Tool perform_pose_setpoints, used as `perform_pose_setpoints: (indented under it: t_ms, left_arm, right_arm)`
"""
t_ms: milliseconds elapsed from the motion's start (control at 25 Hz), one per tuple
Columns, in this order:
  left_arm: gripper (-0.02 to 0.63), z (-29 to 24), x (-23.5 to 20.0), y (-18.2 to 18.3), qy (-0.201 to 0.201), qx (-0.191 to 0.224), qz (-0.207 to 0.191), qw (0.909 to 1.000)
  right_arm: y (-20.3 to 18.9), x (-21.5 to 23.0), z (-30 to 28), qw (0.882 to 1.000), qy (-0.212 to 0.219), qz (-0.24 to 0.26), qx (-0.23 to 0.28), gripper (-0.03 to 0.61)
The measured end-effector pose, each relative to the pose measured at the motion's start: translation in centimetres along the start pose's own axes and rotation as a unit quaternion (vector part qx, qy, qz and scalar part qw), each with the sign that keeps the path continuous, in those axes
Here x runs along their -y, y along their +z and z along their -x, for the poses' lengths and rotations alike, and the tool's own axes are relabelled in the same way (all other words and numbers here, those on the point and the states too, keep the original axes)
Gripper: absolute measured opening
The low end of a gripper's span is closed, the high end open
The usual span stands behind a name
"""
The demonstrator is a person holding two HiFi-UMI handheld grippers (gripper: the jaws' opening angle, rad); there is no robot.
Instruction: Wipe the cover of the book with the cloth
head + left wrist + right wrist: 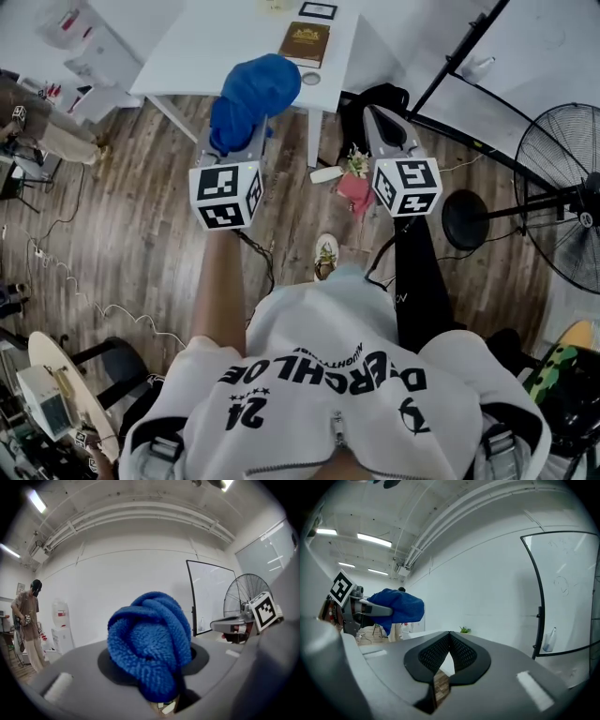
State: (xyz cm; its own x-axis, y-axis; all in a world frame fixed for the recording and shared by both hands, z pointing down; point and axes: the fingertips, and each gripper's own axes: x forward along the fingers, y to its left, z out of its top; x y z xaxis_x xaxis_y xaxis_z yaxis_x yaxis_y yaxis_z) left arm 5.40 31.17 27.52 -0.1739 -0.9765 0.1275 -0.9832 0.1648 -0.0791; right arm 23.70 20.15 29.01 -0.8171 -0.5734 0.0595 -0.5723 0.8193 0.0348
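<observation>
A brown book (305, 43) with a gold emblem lies on the white table (225, 47) at the top of the head view. My left gripper (246, 127) is shut on a bunched blue cloth (251, 98), held in the air before the table's near edge. In the left gripper view the blue cloth (152, 644) bulges out between the jaws. My right gripper (380, 117) hangs level beside it, to the right of the table; its jaws meet at the tips with nothing between them. From the right gripper view the cloth (396, 607) shows at the left.
A small round item (311, 79) sits near the book and a framed picture (318, 10) lies further back. A standing fan (562, 202), a black stand (464, 61) and a whiteboard (562, 592) are on the right. A person (28, 623) stands far left.
</observation>
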Motion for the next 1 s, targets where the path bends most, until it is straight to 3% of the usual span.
perform_pose_setpoints:
  t_ms: [520, 1000]
  left_arm:
    - [0.241, -11.3, -2.3, 1.3, 0.022, -0.003, 0.01, 0.9997]
    - [0.24, -16.3, -4.2, 1.9, 0.029, -0.009, 0.006, 0.9995]
  right_arm:
    - [0.0, 6.6, -10.7, 0.999, 0.031, -0.008, 0.0, 0.002]
    - [-0.4, 9.2, -15.9, 0.999, 0.037, -0.02, -0.005, 0.002]
